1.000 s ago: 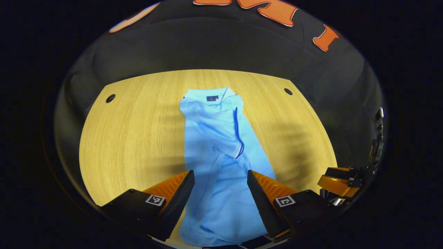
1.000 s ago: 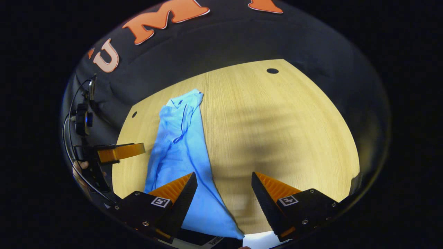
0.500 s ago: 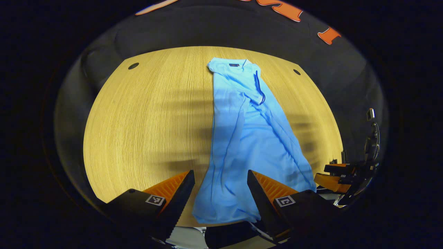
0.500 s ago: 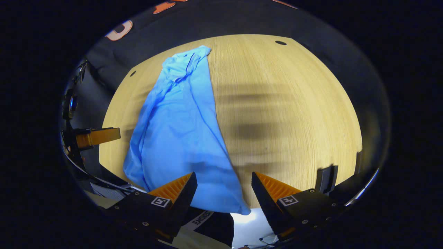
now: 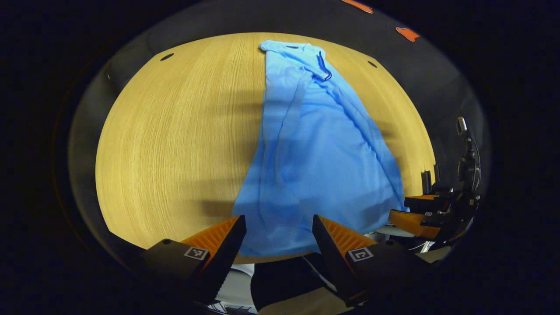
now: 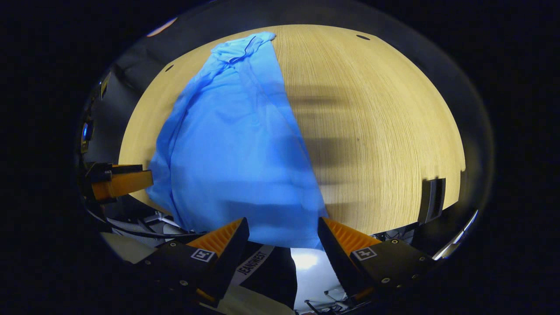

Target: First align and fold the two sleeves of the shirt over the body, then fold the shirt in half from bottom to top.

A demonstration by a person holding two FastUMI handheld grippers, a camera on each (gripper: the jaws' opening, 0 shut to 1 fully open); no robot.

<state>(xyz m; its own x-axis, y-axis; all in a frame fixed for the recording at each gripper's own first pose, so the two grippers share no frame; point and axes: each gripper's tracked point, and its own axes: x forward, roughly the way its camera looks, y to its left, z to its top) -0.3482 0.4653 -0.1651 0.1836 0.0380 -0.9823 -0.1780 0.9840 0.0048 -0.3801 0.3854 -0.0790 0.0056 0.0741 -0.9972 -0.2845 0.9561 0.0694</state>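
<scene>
Both my grippers, left [image 5: 279,236] and right [image 6: 283,238], have withdrawn to the shirt [image 5: 315,148] hem, jaws released; sleeves folded, bottom-to-top fold pending.

Light wooden table [image 5: 175,131] with small dark holes [image 5: 166,57] near its far corners

A light blue shirt [image 5: 315,148] is seen laid flat and lengthwise on the wooden table [image 5: 175,131], collar at 12 o'clock, hem at 6 o'clock by the near edge. Both sleeves are folded in over the body; creases run down its length.
</scene>
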